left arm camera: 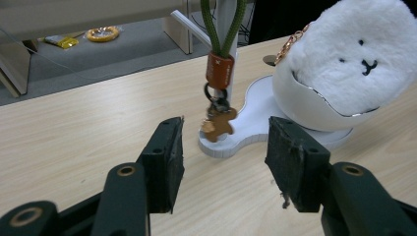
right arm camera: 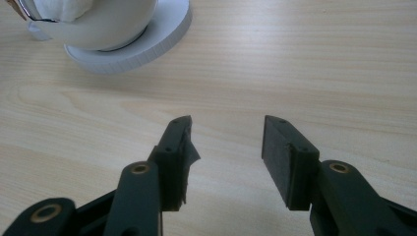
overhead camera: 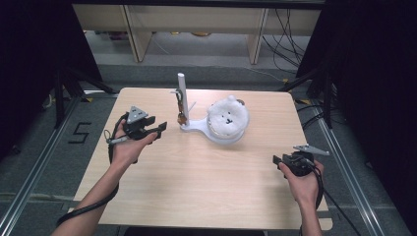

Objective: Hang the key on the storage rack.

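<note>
Keychain (overhead camera: 182, 110): high view, hangs on the white upright post (overhead camera: 181, 88) of a white stand (overhead camera: 194, 127), at about 11 o'clock from table (overhead camera: 196, 187) centre; plush bear (overhead camera: 227, 118) sits in the stand's bowl just at 3 o'clock of it.
Left gripper (overhead camera: 160, 129): high view, at 9 o'clock of the keychain, near but apart; jaws parted, nothing between them.
Right gripper (overhead camera: 276, 161): high view, at 4 o'clock of the stand, well apart, near the table's right edge.
Left gripper view: green cord loop (left arm camera: 223, 24), orange sleeve (left arm camera: 220, 71), dark ring and brown gingerbread charm (left arm camera: 219, 124) hang at 12 o'clock above the gap; charm rests against the stand base; pads (left arm camera: 169, 157) stand wide, clear of it.
Right gripper view: jaws apart over bare wood, empty; pads (right arm camera: 278, 152) touch nothing; stand base (right arm camera: 147, 46) at 11 o'clock, well apart.
</note>
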Demonstrator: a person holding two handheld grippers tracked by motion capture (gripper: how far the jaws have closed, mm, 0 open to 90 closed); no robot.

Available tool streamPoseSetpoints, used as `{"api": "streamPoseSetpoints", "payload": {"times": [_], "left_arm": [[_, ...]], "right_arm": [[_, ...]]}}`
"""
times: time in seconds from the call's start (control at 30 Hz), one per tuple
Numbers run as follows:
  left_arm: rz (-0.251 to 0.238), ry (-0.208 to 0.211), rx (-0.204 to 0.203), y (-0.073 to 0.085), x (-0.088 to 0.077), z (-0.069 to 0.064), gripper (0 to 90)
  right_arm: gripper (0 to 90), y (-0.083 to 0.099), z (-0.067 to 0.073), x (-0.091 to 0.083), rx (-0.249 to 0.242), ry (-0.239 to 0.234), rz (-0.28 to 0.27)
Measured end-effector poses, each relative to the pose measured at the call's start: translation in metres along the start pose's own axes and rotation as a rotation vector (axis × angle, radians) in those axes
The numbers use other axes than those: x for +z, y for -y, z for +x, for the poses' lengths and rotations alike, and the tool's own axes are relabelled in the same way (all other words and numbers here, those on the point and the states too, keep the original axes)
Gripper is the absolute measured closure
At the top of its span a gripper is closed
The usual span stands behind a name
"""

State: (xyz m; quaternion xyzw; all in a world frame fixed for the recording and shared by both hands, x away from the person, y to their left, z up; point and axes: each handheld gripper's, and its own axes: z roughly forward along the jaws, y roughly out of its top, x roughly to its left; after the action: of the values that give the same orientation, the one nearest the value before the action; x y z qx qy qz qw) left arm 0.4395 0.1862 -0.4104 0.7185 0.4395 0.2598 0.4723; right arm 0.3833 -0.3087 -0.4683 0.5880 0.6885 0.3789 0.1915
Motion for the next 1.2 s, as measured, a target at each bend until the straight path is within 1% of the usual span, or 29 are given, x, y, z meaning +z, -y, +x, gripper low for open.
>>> {"api": "streamPoseSetpoints", "payload": {"times": [0.07, 0.3, 0.43, 0.5, 0.57, 0.6, 0.63, 0.67, 0.7, 0.77, 0.83, 0.87, 0.9, 0.97, 1.0, 1.1, 1.13, 1.17, 1.2], "left_arm": [[-0.002, -0.002, 0.005, 0.004, -0.005, 0.001, 47.5], [-0.003, -0.027, 0.020, 0.022, -0.024, 0.007, 47.1], [-0.005, -0.040, 0.012, 0.031, -0.035, 0.012, 46.8], [-0.012, -0.038, 0.003, 0.037, -0.039, 0.013, 46.6], [-0.008, -0.041, 0.005, 0.042, -0.044, 0.014, 46.4], [-0.007, -0.044, 0.004, 0.045, -0.047, 0.014, 46.3], [-0.009, -0.045, 0.003, 0.048, -0.048, 0.015, 46.3], [-0.004, -0.054, 0.002, 0.052, -0.051, 0.015, 46.2], [-0.008, -0.054, -0.003, 0.055, -0.052, 0.016, 46.2], [-0.015, -0.057, -0.019, 0.063, -0.055, 0.018, 46.1], [-0.008, -0.078, -0.013, 0.072, -0.057, 0.018, 46.0], [-0.008, -0.078, -0.013, 0.072, -0.057, 0.018, 45.9], [-0.002, -0.086, -0.015, 0.081, -0.059, 0.018, 45.9], [-0.003, -0.087, -0.018, 0.090, -0.060, 0.019, 45.6], [0.005, -0.097, -0.019, 0.094, -0.061, 0.019, 45.6], [0.005, -0.110, -0.023, 0.105, -0.063, 0.021, 45.5], [0.007, -0.119, -0.026, 0.109, -0.063, 0.022, 45.5], [0.006, -0.124, -0.026, 0.111, -0.063, 0.022, 45.5], [0.008, -0.126, -0.024, 0.114, -0.064, 0.023, 45.5]], "right_arm": [[55.1, 0.000, 0.000, 0.000, 0.001, -0.013, -0.004], [55.0, 0.000, 0.000, 0.000, 0.001, -0.016, -0.006], [54.9, 0.000, 0.000, 0.000, 0.000, -0.014, -0.007], [54.5, 0.001, 0.000, 0.000, -0.002, -0.014, -0.006], [54.3, 0.001, 0.000, 0.001, -0.007, 0.000, -0.009], [54.2, 0.001, 0.000, 0.001, -0.005, -0.004, -0.011], [54.2, 0.001, 0.001, -0.001, -0.005, 0.003, 0.006], [54.2, 0.001, 0.001, 0.000, -0.007, 0.010, 0.003], [54.2, 0.001, 0.002, 0.000, -0.006, 0.003, 0.008], [54.1, 0.001, 0.002, 0.000, -0.009, 0.004, 0.009], [54.1, 0.002, 0.002, 0.000, -0.008, 0.004, 0.009], [54.0, 0.002, 0.001, 0.000, -0.008, 0.004, 0.010], [54.0, 0.002, 0.001, 0.000, -0.009, 0.004, 0.010], [53.8, 0.002, 0.002, 0.000, -0.008, 0.005, 0.010], [53.8, 0.002, 0.001, 0.001, -0.008, 0.000, 0.003], [53.6, 0.003, 0.001, 0.002, -0.008, 0.011, 0.001], [53.5, 0.004, 0.004, 0.001, 0.035, 0.000, 0.002], [53.5, 0.004, 0.004, 0.000, 0.030, 0.009, 0.021], [53.5, 0.004, 0.004, 0.000, 0.027, 0.014, 0.022]]}}
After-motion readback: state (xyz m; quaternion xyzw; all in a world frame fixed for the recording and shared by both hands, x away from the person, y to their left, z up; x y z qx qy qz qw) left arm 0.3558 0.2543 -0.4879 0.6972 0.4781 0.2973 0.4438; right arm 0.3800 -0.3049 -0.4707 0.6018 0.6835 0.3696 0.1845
